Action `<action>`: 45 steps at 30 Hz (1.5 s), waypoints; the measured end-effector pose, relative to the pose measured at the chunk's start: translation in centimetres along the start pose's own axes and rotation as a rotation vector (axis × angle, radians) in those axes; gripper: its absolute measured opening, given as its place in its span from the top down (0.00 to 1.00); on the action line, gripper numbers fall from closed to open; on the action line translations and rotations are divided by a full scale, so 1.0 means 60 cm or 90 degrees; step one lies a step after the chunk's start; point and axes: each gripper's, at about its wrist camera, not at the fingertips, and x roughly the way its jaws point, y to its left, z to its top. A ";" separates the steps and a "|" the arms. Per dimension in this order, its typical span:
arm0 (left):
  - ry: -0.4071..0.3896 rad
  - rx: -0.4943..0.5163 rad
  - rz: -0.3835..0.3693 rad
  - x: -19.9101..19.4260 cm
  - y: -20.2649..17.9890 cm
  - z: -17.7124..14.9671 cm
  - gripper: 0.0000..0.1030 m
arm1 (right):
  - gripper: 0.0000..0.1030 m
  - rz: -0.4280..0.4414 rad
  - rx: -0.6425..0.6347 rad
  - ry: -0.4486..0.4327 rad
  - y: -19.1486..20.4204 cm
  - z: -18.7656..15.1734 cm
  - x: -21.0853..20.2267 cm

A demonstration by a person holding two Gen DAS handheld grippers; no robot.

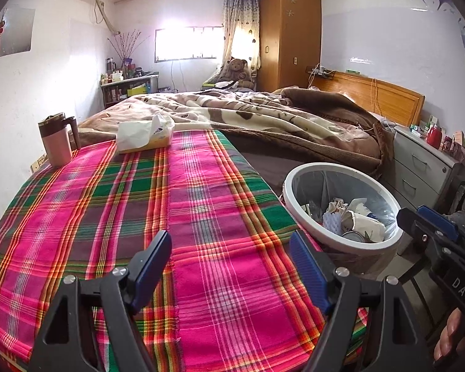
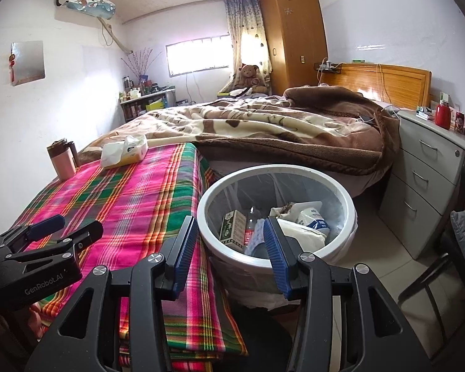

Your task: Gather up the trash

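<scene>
The table (image 1: 108,210), draped in a pink-and-green plaid cloth, carried no loose litter that we could see; only a tissue pack (image 1: 145,135) and a lidded mug (image 1: 57,139) stood at its far edge. Beside the table, on the floor, stood the white-rimmed trash bin (image 2: 276,254) with a clear liner, already holding the trash (image 2: 297,226): crumpled paper and wrappers, a small green carton, a clear bottle and a can. We judged this trash light and easily crushed, the paper soft, the bottle and can smoother and likelier to slip; each piece would best be pinched across a fold or narrow side. The bin itself we judged light but stiff, best taken at its rim. The left hand-held gripper (image 1: 231,257) hung over the cloth, jaws wide apart and empty. The right hand-held gripper (image 2: 229,241) sat at the bin's near rim, jaws partly apart, nothing between them.
</scene>
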 end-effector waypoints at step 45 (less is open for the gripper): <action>-0.013 -0.002 0.013 -0.010 0.006 0.002 0.22 | 0.55 0.001 0.004 0.011 0.007 0.001 -0.001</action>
